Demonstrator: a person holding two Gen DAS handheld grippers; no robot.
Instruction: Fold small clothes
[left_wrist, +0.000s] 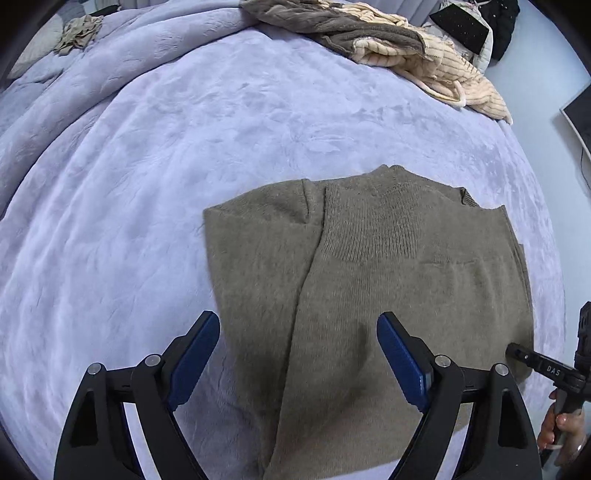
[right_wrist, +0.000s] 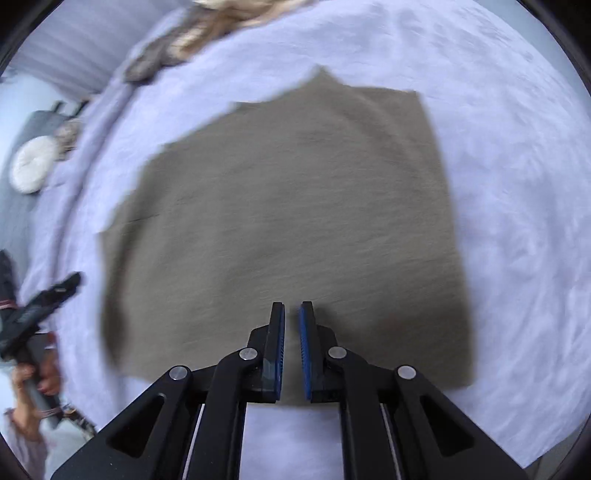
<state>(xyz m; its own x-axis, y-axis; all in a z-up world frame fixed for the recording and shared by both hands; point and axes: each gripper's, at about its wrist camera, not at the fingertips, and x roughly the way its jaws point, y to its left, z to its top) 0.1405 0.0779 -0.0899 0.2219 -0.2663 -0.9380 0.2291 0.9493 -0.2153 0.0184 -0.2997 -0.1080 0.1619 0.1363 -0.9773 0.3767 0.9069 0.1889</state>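
An olive-brown knit sweater (left_wrist: 388, 266) lies partly folded on the lavender bed cover (left_wrist: 147, 184), a sleeve laid across its body. My left gripper (left_wrist: 297, 325) is wide open and empty above the sweater's near left edge. The right gripper's body shows at the far right of the left wrist view (left_wrist: 543, 365). In the blurred right wrist view the sweater (right_wrist: 295, 206) lies flat as a rough rectangle. My right gripper (right_wrist: 291, 310) hovers over its near edge, jaws almost closed with a narrow gap, nothing between them. The left gripper's body (right_wrist: 44, 299) shows at the left.
A pile of brown and cream clothes (left_wrist: 388, 40) lies at the far edge of the bed. A small beige garment (left_wrist: 77, 35) sits far left. Dark items and a monitor (left_wrist: 580, 118) stand at the right. A white round cushion (right_wrist: 33, 166) lies beside the bed.
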